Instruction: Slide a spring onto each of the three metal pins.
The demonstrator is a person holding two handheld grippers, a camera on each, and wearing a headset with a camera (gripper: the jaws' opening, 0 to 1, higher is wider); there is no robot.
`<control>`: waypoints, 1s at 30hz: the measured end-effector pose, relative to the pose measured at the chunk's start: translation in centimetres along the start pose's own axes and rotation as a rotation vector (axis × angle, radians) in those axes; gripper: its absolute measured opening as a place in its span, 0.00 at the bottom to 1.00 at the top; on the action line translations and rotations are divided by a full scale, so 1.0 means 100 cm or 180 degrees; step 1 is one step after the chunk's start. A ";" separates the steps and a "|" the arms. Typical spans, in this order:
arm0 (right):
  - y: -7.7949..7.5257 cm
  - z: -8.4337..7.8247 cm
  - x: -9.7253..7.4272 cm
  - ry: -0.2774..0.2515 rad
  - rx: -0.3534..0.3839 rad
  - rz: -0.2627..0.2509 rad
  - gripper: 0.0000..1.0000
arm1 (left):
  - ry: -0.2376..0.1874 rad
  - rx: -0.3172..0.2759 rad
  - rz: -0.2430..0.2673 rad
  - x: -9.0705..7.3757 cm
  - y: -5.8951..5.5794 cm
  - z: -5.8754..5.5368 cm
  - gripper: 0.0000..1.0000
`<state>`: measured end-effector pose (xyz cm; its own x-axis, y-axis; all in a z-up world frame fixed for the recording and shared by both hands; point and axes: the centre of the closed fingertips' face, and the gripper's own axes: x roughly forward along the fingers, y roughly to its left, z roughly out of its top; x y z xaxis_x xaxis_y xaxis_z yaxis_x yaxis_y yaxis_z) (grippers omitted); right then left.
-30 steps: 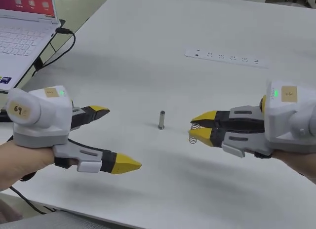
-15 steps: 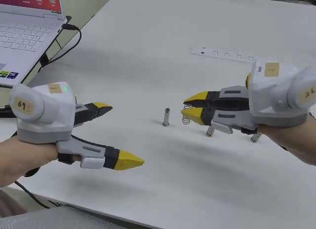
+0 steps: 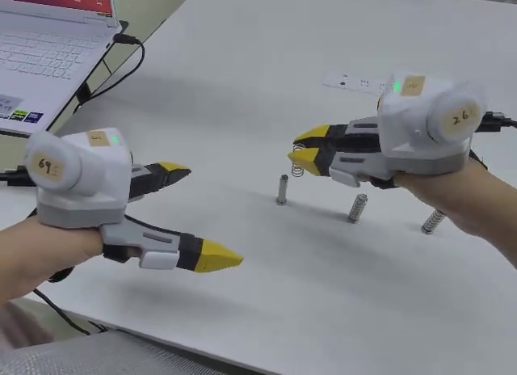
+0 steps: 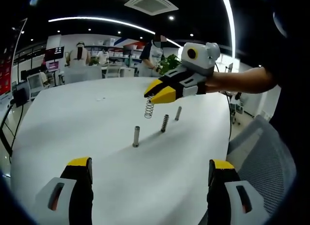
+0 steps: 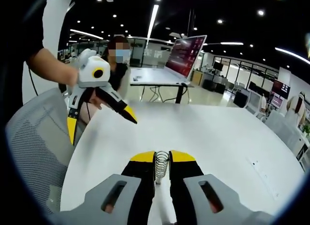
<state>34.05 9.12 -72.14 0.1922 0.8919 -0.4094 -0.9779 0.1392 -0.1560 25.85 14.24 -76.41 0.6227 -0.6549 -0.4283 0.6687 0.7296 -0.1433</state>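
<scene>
laptop (image 3: 48, 48) cut off at head view's edge, power strip (image 3: 349, 82) partly behind right hand-held gripper (image 3: 296, 147)

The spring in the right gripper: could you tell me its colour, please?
The spring is silvery bare metal, seen best in the right gripper view.

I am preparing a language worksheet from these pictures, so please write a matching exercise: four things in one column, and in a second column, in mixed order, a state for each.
Things
1. left gripper
2. right gripper
3. leftmost pin in the head view
4. laptop

States
a. upright, no spring on it
b. shut on a spring, held above the table
c. open, nothing between its jaws
d. lid open, at the far left in the head view

Pairs: 1-c, 2-b, 3-a, 4-d
</scene>
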 end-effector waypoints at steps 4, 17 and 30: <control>-0.008 0.001 0.004 -0.0077 0.0207 -0.0068 0.08 | 0.0025 0.0011 -0.0006 0.000 0.001 -0.002 0.97; -0.012 -0.009 0.014 -0.0071 0.0460 -0.0084 0.08 | 0.0005 -0.0009 0.0012 -0.001 0.004 -0.002 0.97; -0.009 -0.016 0.021 -0.0032 0.0510 -0.0055 0.08 | 0.0009 -0.0021 0.0019 -0.002 0.004 -0.004 0.97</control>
<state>35.49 10.15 -74.28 0.2090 0.8930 -0.3987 -0.9752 0.2205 -0.0173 25.82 14.75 -76.72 0.6256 -0.6499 -0.4316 0.6622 0.7348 -0.1467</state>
